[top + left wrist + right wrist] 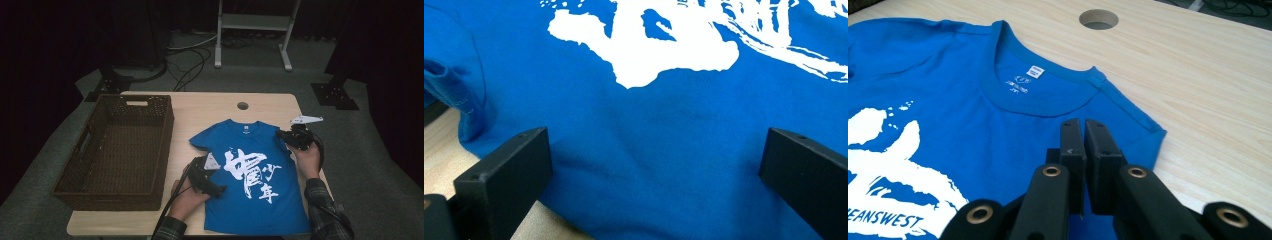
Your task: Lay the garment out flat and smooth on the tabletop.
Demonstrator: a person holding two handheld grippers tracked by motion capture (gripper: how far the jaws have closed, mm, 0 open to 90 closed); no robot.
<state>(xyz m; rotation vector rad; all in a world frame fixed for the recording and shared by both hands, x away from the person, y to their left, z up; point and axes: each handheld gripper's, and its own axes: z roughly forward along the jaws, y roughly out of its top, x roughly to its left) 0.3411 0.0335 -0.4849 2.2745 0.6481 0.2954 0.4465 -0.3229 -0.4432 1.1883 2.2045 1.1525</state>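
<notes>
Lying flat and face up on the pale wooden table (200, 107), the blue T-shirt (250, 200) spreads over the right half of the tabletop, collar toward the far edge and hem at the near edge. White brush-style lettering (252, 175) covers its chest, and a small white label (1034, 72) sits inside the collar.

The left gripper (651, 175) rests low over the shirt's left side, near the sleeve; its 2 black jaws stand wide apart with blue cloth flat between them, and the pads press on nothing. The right gripper (1083, 165) sits at the shirt's right shoulder, beside the sleeve; its 2 jaws are drawn together with only a thin slit between them, right over the cloth. Whether any fabric is caught between them cannot be told.

A dark brown wicker basket (90, 140) stands on the table's left part, just beside the shirt's left sleeve. A round cable hole (243, 106) opens in the tabletop beyond the collar.
</notes>
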